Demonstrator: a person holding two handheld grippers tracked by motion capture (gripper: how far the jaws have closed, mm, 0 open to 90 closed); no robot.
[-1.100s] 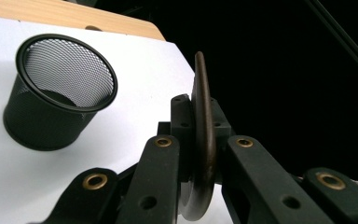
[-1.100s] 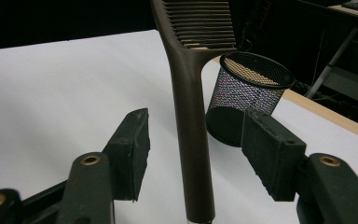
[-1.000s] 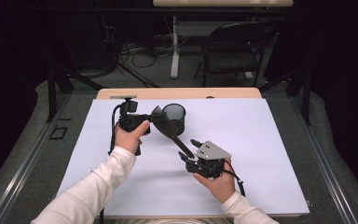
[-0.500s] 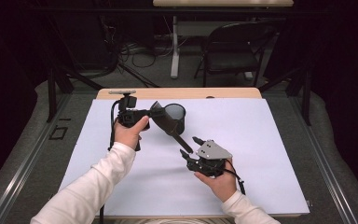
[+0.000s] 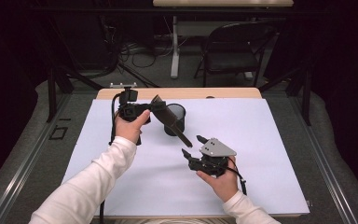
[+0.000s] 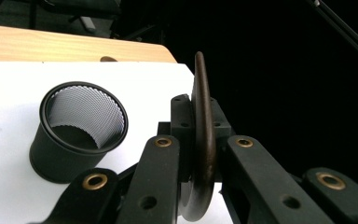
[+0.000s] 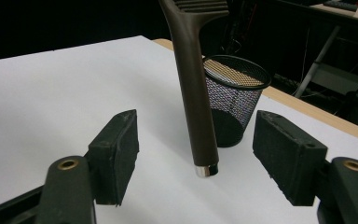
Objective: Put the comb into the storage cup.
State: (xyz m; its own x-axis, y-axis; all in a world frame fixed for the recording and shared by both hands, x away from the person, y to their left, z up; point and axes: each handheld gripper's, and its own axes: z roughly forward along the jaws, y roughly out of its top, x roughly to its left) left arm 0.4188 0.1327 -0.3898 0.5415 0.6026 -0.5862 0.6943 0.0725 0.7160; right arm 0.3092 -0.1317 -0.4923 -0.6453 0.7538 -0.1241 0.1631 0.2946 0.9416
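A dark brown slotted utensil slants down from my left gripper, which is shut on the thin edge of its head. In the left gripper view, my left gripper pinches that curved edge between both pads. The handle, with a silver end cap, hangs between the jaws of my right gripper and touches neither pad. My right gripper is open, and its jaws have just been opening. A black mesh cup stands upright just behind the utensil.
A white sheet covers the wooden table. The mesh cup sits near the sheet's far edge. Beyond the table stand a folding chair and loose cables on the dark floor.
My right gripper's jaws have spread apart and come off the handle's end. The left gripper keeps its grip on the utensil and has barely moved.
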